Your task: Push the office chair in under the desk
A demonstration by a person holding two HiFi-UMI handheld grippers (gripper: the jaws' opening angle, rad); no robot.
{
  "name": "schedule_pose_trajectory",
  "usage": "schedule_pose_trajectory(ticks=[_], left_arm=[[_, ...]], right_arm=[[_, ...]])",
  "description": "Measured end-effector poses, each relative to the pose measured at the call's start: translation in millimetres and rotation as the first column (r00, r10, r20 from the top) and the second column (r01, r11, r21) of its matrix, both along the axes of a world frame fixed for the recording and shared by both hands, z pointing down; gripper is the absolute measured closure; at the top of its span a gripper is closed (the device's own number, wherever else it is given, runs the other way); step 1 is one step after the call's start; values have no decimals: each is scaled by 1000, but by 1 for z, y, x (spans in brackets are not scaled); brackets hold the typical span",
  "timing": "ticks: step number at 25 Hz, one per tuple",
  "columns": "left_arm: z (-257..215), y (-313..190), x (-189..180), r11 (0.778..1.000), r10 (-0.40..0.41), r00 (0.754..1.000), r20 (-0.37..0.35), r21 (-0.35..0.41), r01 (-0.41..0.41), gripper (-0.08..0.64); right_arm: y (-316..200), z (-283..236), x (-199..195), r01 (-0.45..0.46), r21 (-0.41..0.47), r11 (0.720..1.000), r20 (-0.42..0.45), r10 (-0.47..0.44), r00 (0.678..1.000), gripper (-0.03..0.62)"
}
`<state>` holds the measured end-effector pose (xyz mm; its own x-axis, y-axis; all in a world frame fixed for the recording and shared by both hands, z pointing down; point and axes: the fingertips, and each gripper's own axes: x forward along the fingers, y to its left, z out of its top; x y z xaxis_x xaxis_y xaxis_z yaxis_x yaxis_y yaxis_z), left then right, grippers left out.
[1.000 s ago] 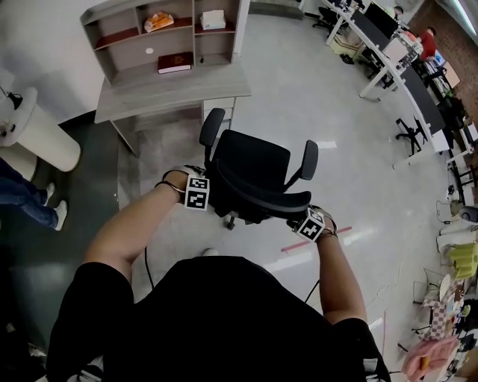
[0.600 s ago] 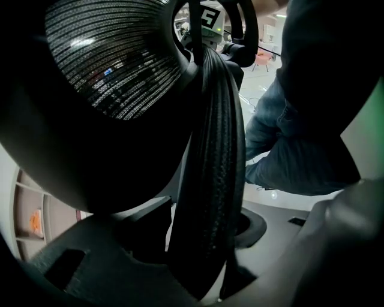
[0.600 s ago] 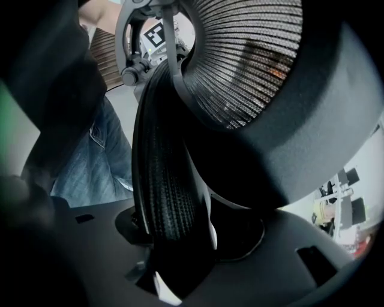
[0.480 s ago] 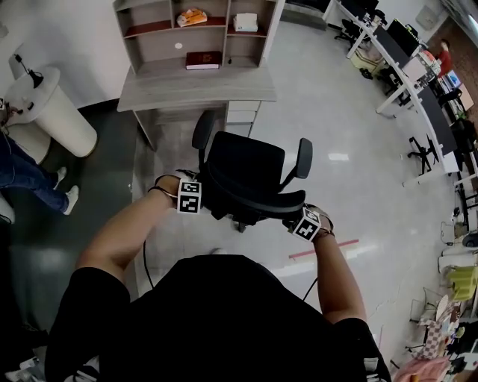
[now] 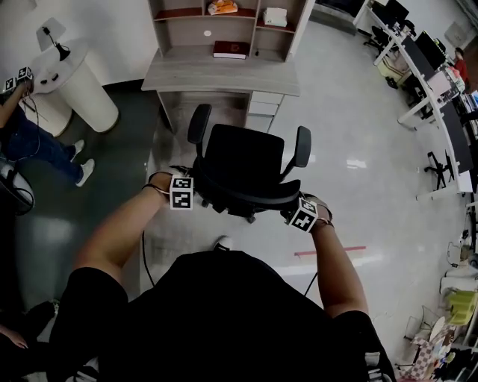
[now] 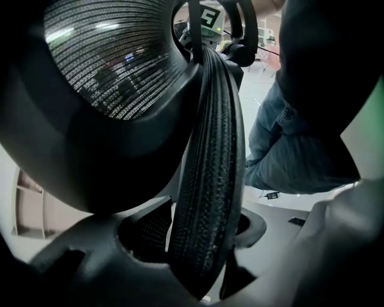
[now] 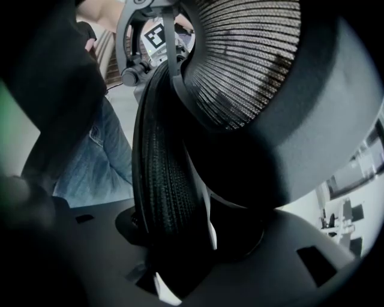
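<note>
The black office chair (image 5: 246, 160) — mesh back, two curved armrests — stands upright with its seat turned toward the grey wooden bench (image 5: 224, 74), just in front of its open knee space, not yet pushed under the top.

Black mesh-backed office chair (image 5: 245, 160): black throughout. The mesh is a fine ribbed weave, glinting grey where light strikes.

Pale grey desk with shelf unit (image 5: 224, 74). On its shelves: flat dark red book (image 5: 231, 49), crinkled orange packet (image 5: 222, 7), small white box (image 5: 275, 16).

Left gripper (image 5: 184, 195) and right gripper (image 5: 300, 216): each has a cube of black-and-white square markers.

Glossy pale grey floor (image 5: 351, 134), with a dark grey patch at left. Short red tape strip (image 5: 330, 251) on the pale part.

Person's black shirt (image 5: 224, 313) and blue denim jeans (image 6: 288, 162).

Round white pedestal (image 5: 82, 89).
</note>
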<state>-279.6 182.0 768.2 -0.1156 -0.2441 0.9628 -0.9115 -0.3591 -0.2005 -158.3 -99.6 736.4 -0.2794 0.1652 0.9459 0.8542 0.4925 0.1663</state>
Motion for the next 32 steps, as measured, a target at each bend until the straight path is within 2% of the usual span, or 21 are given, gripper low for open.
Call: schedule_pose_trajectory(ticks=[6,16,25,32], left_arm=[[-2,25,23,997,-77,997,3,-6,77,327],[-6,61,50,989,-146,989,9,-7,147,333],[-7,89,59,985,-170,985,17,7,170,334],[-4,118,50,987,-159,987,22,9,159,336]], right_arm=[[17,-3,3,75,-5,997,-3,-75,997,367],[46,-7,11,147,-8,989,-5,-147,989,368],[74,-6,17,171,-2,985,-10,-171,985,373],[105,-2,13,162,-3,987,-12,-162,987,376]])
